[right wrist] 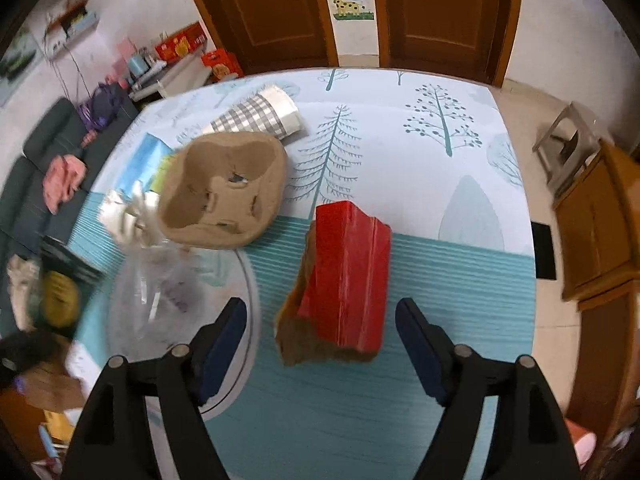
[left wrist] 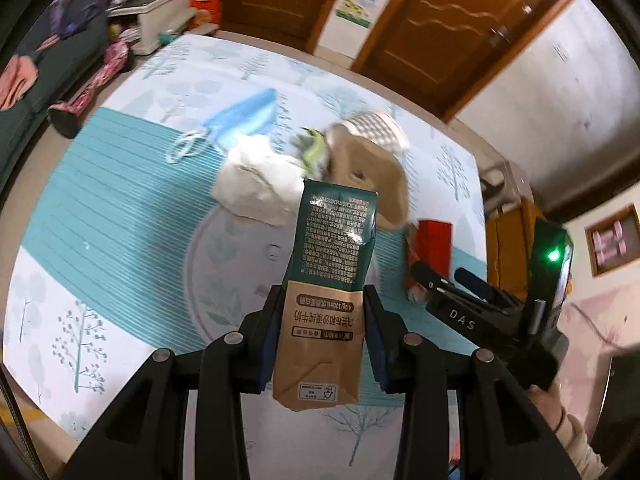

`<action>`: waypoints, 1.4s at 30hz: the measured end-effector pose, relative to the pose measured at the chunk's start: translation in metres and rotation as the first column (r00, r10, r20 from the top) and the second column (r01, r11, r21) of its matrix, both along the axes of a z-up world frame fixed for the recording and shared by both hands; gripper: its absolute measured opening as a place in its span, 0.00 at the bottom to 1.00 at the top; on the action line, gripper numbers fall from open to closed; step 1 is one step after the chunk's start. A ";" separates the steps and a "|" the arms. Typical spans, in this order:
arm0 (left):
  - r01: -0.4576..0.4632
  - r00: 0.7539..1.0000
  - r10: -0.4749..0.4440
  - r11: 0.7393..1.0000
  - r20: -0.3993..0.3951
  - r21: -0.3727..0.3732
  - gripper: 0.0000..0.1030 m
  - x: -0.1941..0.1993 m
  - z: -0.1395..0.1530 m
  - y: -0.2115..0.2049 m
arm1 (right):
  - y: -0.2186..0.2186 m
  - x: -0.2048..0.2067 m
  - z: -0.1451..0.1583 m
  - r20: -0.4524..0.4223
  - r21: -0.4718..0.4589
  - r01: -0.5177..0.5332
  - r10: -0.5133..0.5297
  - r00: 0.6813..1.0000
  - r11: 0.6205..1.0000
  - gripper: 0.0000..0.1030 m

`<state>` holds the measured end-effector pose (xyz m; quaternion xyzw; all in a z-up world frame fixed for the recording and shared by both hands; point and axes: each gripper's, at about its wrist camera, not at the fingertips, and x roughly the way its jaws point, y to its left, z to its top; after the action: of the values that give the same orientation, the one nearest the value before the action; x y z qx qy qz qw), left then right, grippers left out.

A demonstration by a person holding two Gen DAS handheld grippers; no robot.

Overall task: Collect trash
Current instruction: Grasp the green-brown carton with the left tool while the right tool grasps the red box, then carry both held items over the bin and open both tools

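Tree-patterned matting (right wrist: 420, 184) covers the floor before two brown doors (right wrist: 444, 12). Over it, the left gripper (left wrist: 324, 332) clamps a brown-and-green milk carton (left wrist: 326, 288) between its pads. The right gripper (right wrist: 320, 344) gapes wide around a red box (right wrist: 348, 276) without touching it. Behind lie a pulp cup tray (right wrist: 224, 196) and a checked paper cup (right wrist: 260, 114).

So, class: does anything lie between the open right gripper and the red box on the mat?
Nothing visible does. The right gripper is open, and the red box lies straight ahead between its fingers on the mat.
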<state>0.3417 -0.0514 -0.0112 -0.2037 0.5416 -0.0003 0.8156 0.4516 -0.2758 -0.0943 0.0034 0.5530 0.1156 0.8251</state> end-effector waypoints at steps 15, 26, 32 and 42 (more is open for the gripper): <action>-0.008 0.998 0.009 1.000 -0.055 0.017 0.35 -0.025 -0.014 0.021 | -0.010 0.000 -0.014 -0.011 0.011 0.011 -0.011 1.000 1.000 0.43; 0.088 0.995 -0.087 0.996 -0.038 0.010 0.35 -0.059 -0.002 0.019 | -0.012 -0.068 0.031 0.029 0.191 0.026 -0.033 0.999 0.981 0.39; 0.170 0.985 -0.170 0.985 0.016 -0.003 0.35 -0.094 0.019 0.034 | 0.000 -0.132 0.056 0.061 0.207 0.072 -0.086 0.994 0.976 0.38; 0.322 0.943 -0.323 0.946 0.080 0.031 0.35 -0.177 0.050 0.077 | 0.043 -0.246 0.085 0.074 0.258 0.187 -0.213 0.974 0.948 0.38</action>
<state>0.1649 0.0255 0.0385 -0.1050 0.5327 -0.1374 0.8284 0.2053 -0.2330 -0.0089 0.1571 0.4884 0.0998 0.8525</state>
